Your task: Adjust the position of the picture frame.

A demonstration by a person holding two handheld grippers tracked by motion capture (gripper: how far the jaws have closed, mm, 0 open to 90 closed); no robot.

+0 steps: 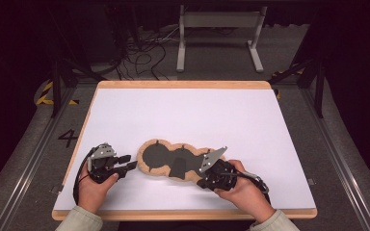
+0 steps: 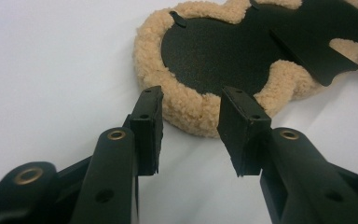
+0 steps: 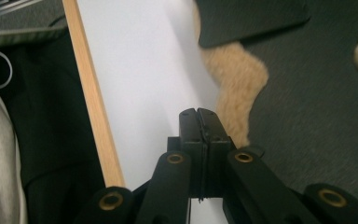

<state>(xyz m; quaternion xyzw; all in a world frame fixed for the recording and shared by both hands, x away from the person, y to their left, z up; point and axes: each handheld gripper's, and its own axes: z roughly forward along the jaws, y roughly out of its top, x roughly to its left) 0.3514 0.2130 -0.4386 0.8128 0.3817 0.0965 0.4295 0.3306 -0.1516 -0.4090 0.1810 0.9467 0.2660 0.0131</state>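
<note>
The left tongs (image 1: 128, 162) lie low in the left hand (image 1: 95, 185), jaws parted with nothing between them. The right tongs (image 3: 199, 114) are pressed closed, angled inward from the right hand (image 1: 243, 185).

Bright white surface (image 1: 188, 115), dark surroundings, even light from overhead.

In the high view the upper corners and both sides of the frame sink into near black, and shadows on the sheet stay faint and soft. The left gripper view is crisp at the fingers (image 2: 147, 121), with a slight vignette at its corners. The right gripper view is softer, the fleece pad (image 3: 235, 74) blurred, its left side dim.
</note>
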